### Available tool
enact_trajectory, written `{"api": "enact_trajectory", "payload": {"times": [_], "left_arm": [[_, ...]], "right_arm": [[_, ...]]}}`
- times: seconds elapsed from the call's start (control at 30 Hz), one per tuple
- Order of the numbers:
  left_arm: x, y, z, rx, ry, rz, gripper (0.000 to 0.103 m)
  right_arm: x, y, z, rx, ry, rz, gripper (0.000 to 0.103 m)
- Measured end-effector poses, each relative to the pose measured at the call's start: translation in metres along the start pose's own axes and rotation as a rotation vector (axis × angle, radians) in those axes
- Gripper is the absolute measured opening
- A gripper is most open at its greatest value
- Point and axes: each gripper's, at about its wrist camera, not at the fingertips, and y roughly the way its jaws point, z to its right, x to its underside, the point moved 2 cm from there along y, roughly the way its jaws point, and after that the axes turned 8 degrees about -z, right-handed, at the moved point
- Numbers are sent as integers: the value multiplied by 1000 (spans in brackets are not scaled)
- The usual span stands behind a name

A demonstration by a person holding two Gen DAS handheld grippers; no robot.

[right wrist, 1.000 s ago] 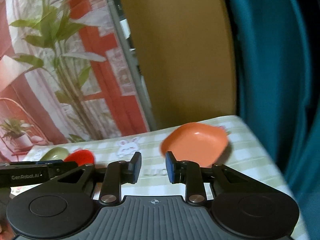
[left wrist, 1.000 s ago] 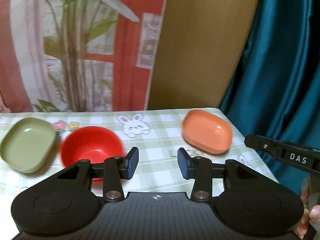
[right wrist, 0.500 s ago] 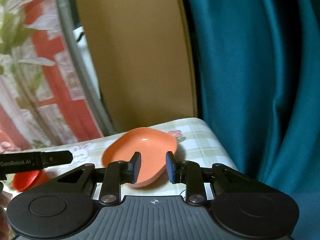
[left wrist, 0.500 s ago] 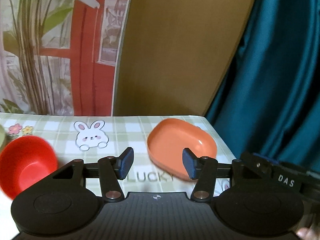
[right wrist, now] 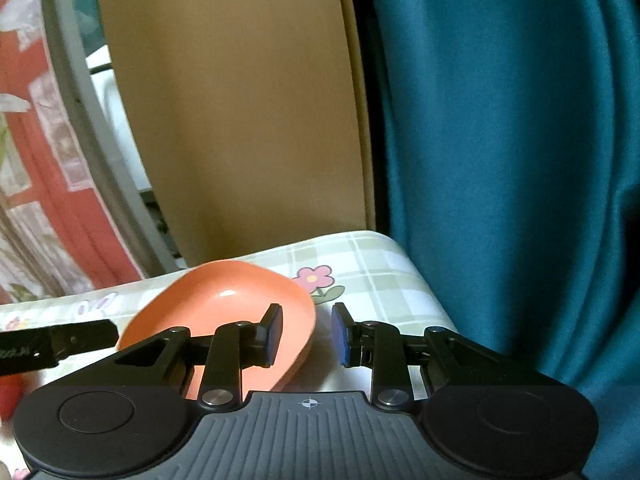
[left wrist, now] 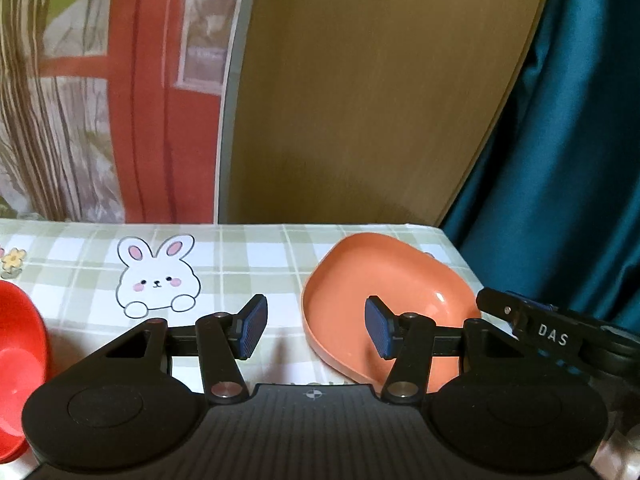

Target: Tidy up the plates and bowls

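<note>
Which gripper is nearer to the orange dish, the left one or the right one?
Both are close; the right seems slightly nearer. The right gripper straddles the right rim of the orange dish, jaws open. The left gripper straddles its left rim, jaws also open, not gripping.

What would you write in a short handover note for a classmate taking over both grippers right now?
Left gripper: open, empty, straddling the near-left rim of the orange plate without pressing it.
Right gripper: narrowly open, empty, with the plate's right rim in its gap, apparently not pinched.
Orange plate sits near the far right corner of the checked tablecloth; red bowl sits at the left edge of the left wrist view.
Done: nothing stacked yet.
Left: grip the plate, then group the dishes.
</note>
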Motion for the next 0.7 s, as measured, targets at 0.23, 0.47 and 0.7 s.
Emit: {"api": "enact_trajectory", "payload": {"times": [0.23, 0.47, 0.7], "left_arm": [[2, 21, -7, -13, -27, -41, 55], [6, 26, -4, 0, -2, -40, 28], [6, 28, -2, 12, 24, -57, 14]], "right_arm": [[5, 23, 2, -5, 5, -23, 22], [8, 30, -1, -6, 12, -30, 13], [10, 24, -1, -9, 33, -34, 8]]}}
